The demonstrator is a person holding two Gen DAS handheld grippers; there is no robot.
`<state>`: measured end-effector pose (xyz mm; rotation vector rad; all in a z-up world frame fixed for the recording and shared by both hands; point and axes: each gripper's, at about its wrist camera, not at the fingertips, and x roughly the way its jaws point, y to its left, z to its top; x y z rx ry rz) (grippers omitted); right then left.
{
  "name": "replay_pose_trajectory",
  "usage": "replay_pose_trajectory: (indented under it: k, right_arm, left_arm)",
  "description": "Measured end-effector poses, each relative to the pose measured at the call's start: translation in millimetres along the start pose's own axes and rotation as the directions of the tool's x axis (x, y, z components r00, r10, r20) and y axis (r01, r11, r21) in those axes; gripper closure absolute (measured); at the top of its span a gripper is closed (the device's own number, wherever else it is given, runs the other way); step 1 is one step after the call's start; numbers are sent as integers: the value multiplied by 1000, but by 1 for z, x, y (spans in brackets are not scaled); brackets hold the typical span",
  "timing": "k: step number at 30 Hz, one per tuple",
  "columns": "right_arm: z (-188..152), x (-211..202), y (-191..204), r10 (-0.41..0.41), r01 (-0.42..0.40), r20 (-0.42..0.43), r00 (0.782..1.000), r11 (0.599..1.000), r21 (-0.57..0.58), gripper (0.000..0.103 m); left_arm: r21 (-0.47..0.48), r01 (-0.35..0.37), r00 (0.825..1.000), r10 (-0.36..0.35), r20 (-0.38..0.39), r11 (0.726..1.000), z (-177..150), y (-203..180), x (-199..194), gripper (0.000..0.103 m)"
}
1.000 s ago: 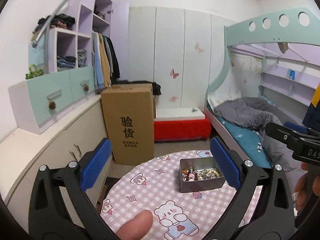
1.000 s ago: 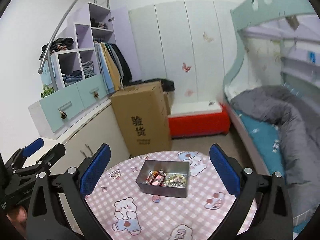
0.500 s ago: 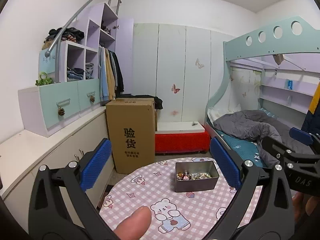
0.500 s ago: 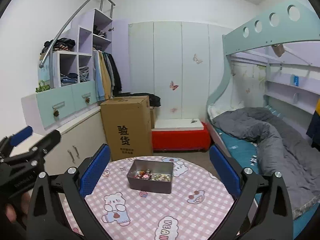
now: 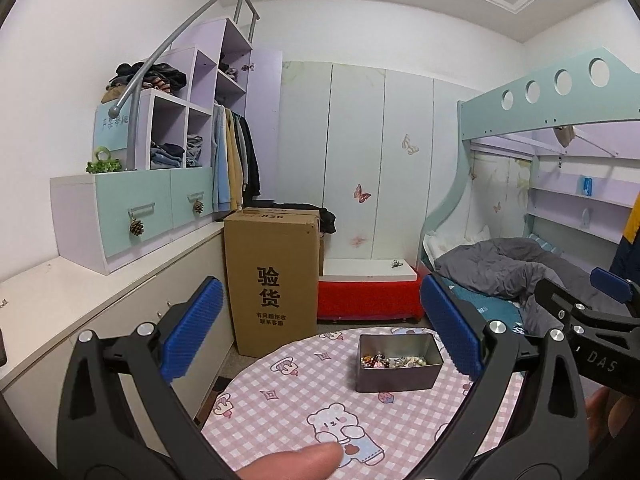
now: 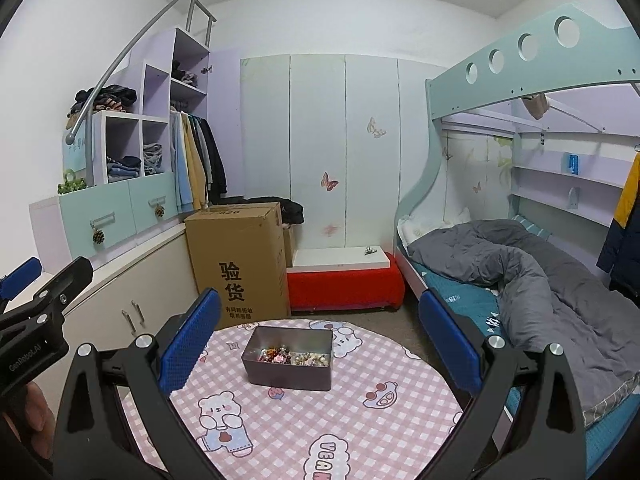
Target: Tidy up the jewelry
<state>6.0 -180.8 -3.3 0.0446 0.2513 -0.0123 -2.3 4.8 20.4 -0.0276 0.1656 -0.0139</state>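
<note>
A grey metal tin (image 5: 398, 362) holding a jumble of beads and jewelry (image 5: 390, 361) stands on a round table with a pink checked bear-print cloth (image 5: 320, 404). It also shows in the right wrist view (image 6: 289, 358), with the jewelry (image 6: 294, 357) inside. My left gripper (image 5: 320, 330) is open and empty, held above the table's near side. My right gripper (image 6: 320, 332) is open and empty, also above and short of the tin. Each gripper shows at the edge of the other's view.
A tall cardboard box (image 5: 274, 280) stands on the floor behind the table. A red bench (image 5: 368, 296) lies beyond it. A low cabinet (image 5: 80, 304) runs along the left wall. A bunk bed with a grey duvet (image 6: 520, 272) is on the right.
Both grippers have tilted upward and drawn back, so the table and tin sit lower and farther in both views. Both grippers stay open.
</note>
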Motion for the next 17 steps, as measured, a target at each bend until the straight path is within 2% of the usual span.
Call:
replay_pose_trajectory:
  k: [9, 17]
  right_arm:
    - [1, 0, 2, 8, -8, -8, 1000, 1000, -7, 8]
    - [-1, 1, 3, 23, -23, -16, 1000, 1000, 2, 8]
  left_arm:
    - [-12, 32, 999, -32, 3, 999, -1, -1, 1, 6]
    - [34, -22, 1000, 22, 0, 999, -4, -9, 3, 6]
